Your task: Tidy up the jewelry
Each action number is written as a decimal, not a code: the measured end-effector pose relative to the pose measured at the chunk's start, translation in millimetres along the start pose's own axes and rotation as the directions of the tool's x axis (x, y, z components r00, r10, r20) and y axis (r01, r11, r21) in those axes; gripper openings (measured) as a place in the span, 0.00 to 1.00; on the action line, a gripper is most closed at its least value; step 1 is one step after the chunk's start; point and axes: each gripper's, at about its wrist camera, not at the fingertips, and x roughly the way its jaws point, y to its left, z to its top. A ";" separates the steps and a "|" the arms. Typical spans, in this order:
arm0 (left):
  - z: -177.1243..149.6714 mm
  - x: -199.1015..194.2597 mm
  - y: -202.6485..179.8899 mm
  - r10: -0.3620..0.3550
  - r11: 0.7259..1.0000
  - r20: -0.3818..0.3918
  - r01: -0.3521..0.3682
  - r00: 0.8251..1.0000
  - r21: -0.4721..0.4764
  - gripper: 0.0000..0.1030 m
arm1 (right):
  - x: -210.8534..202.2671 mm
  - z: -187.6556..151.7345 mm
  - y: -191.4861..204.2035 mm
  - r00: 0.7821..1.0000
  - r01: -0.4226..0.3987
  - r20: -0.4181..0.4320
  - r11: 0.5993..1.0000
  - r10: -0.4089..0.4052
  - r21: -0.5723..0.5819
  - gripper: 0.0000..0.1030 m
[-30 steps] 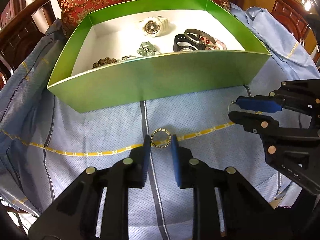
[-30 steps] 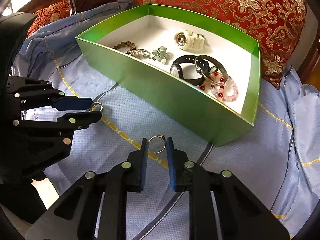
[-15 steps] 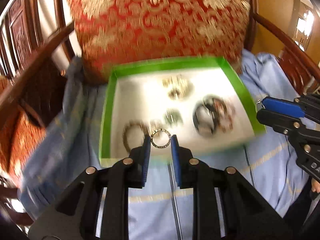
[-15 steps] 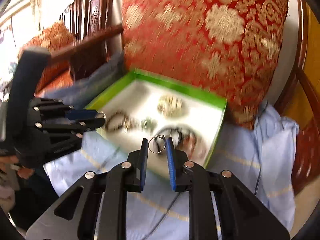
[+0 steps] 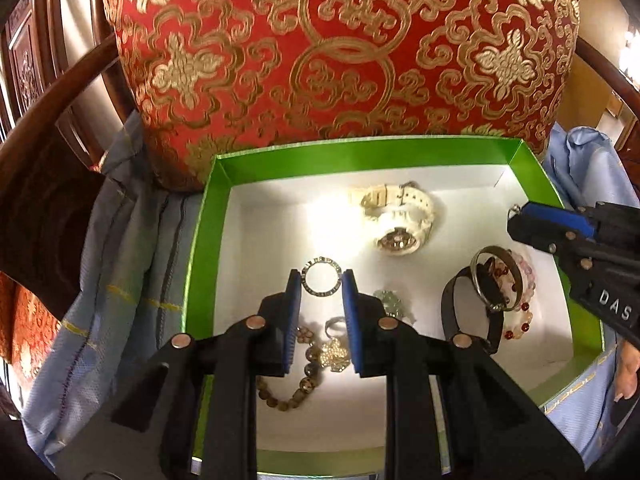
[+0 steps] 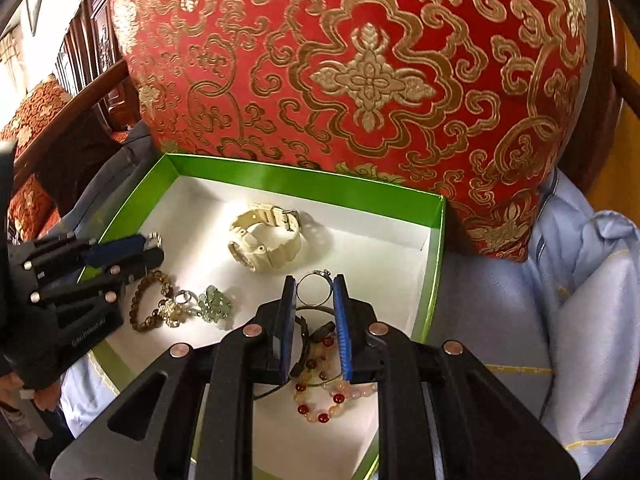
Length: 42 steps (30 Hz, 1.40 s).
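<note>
Both hand-held grippers pinch rings over the green box (image 5: pixel 208 240) (right one lettered "DAS").

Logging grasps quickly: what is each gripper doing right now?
Left gripper: closed on the wide, dark patterned ring, above the green box.
Right gripper: closed on the thin silver ring.

We read one marking only: white caps "DAS", cut off by the frame edge, on the black body of the right gripper (image 5: pixel 514 222) in the left wrist view. Print on the left gripper (image 6: pixel 154 245): illegible.
</note>
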 end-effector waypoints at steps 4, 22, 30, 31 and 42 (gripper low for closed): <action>-0.8 0.5 1.8 -0.004 1.000 -0.005 0.004 1.000 0.005 0.20 | 8.0 -4.4 9.2 1.000 0.006 -0.015 1.000 -0.006 -0.023 0.18; -12.3 -54.6 9.6 0.018 0.999 0.101 -0.013 0.995 -0.052 0.87 | -54.3 -18.3 34.3 0.992 0.115 0.062 0.991 -0.110 -0.075 0.96; -23.3 -77.8 -1.7 0.073 0.996 0.129 -0.068 0.989 -0.049 0.96 | -65.4 -25.6 33.7 0.990 0.129 0.065 0.989 -0.124 -0.072 0.97; -24.2 -77.2 -1.7 0.068 0.997 0.126 -0.062 0.990 -0.050 0.96 | -67.1 -26.2 33.8 0.988 0.142 0.069 0.987 -0.137 -0.072 0.97; -26.4 -72.5 -3.6 0.049 0.998 0.096 -0.045 0.994 -0.039 0.96 | -67.5 -29.3 35.6 0.985 0.164 0.062 0.983 -0.159 -0.082 0.97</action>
